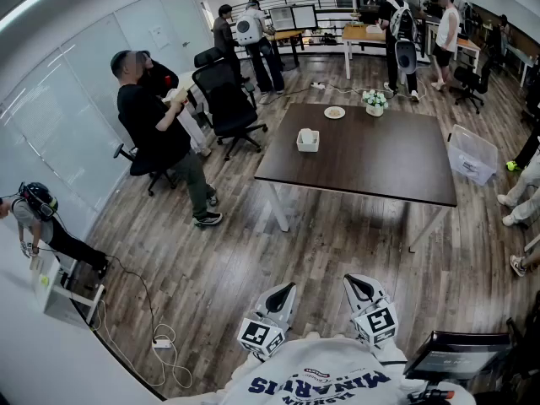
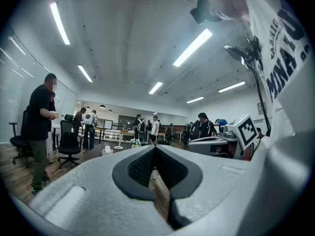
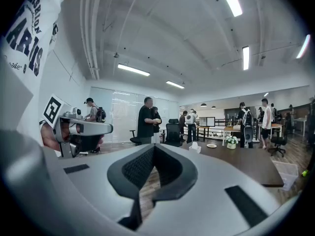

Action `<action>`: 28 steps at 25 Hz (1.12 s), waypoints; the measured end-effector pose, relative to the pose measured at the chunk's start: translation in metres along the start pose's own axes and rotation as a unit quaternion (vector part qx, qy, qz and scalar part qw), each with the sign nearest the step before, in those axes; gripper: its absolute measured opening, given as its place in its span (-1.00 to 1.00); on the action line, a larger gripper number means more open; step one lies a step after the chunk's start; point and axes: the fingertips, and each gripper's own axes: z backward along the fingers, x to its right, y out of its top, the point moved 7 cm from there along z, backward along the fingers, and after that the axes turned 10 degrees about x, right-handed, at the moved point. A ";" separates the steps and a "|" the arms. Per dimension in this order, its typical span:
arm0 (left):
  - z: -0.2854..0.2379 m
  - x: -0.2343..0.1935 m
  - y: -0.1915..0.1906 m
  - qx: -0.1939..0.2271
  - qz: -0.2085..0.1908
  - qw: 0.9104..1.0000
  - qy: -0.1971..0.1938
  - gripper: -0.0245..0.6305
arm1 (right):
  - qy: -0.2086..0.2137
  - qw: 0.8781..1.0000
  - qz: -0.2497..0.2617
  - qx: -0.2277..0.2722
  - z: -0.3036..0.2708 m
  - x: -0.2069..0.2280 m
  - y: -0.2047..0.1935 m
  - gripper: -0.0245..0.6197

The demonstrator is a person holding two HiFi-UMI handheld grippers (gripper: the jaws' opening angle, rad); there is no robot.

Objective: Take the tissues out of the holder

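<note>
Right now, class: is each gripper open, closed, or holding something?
Left gripper: closed, nothing between its jaws.
Right gripper: closed, nothing between its jaws.

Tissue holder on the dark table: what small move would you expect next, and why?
Probably a step forward to the table, since the tissue holder stands far across the floor from both grippers. The left gripper and right gripper are held close to the person's chest, jaws together and empty, so nothing can be reached from here.
</note>
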 end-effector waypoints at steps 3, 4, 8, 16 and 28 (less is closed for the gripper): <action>-0.003 0.006 0.000 0.000 0.003 1.000 0.003 -0.91 | 0.000 1.000 0.001 0.004 0.003 0.004 0.002 -0.90; -0.005 0.009 0.000 0.000 0.003 1.000 0.003 -0.91 | 0.000 1.000 0.002 0.004 0.005 0.007 0.002 -0.90; -0.015 0.026 -0.004 -0.002 0.001 1.000 0.001 -0.91 | 0.000 1.000 0.002 0.007 0.014 0.023 0.001 -0.90; -0.029 0.053 -0.016 -0.008 0.012 1.000 0.009 -0.91 | 0.023 1.000 -0.012 0.002 0.019 0.048 -0.013 -0.90; -0.070 0.039 -0.026 -0.014 0.002 1.000 0.013 -0.91 | 0.013 0.999 -0.025 -0.018 0.002 0.083 -0.034 -0.90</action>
